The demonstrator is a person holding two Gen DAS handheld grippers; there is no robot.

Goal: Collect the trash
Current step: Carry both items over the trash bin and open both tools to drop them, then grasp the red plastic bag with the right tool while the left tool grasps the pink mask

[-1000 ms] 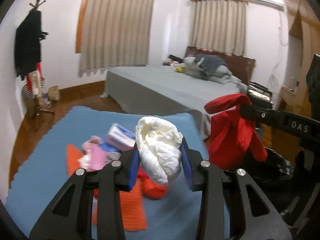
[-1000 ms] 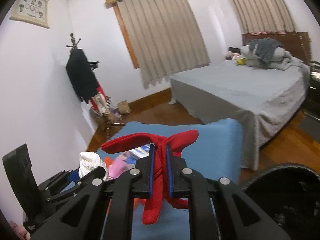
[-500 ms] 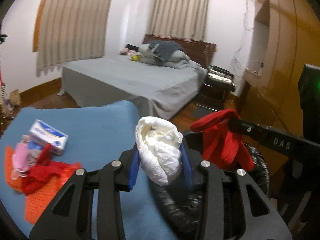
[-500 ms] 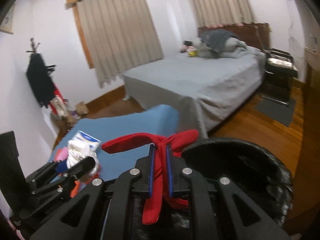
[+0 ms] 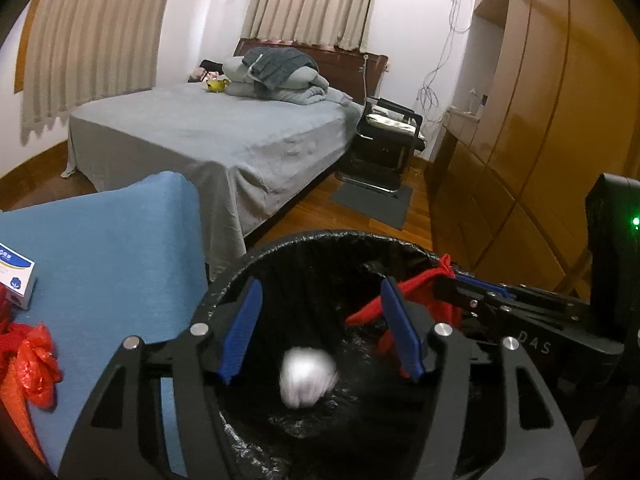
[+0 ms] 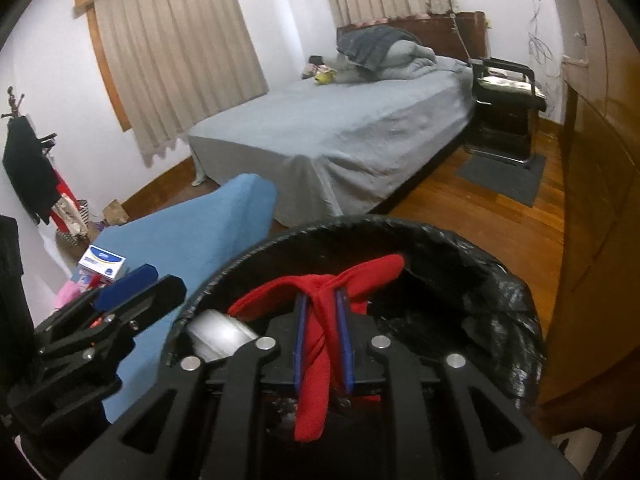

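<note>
A bin lined with a black bag (image 5: 304, 240) (image 6: 400, 224) stands below both grippers. My left gripper (image 5: 320, 328) (image 6: 150, 282) hangs over its mouth, its jaws opening and nothing between the blue pads. A white crumpled wad (image 5: 306, 376) (image 6: 218, 334), blurred, is loose inside the bin beneath it. My right gripper (image 6: 322, 344) (image 5: 460, 284) is over the bin's right side. Its jaws are opening, and a red cloth (image 6: 316, 360) (image 5: 372, 308) still hangs between the pads with a slim gap beside it.
Left of the bin is a blue-covered table (image 5: 112, 248) with a white and blue box (image 5: 14, 280) and a red plastic bag (image 5: 32, 356). A grey bed (image 5: 208, 128) lies behind. A wooden wardrobe (image 5: 540, 160) runs along the right, with a black chair (image 5: 388, 136) beyond.
Both grippers swung right from the blue table and lowered over the bin. The left jaws opened and let the white wad drop. The right jaws parted slightly around the red cloth.
</note>
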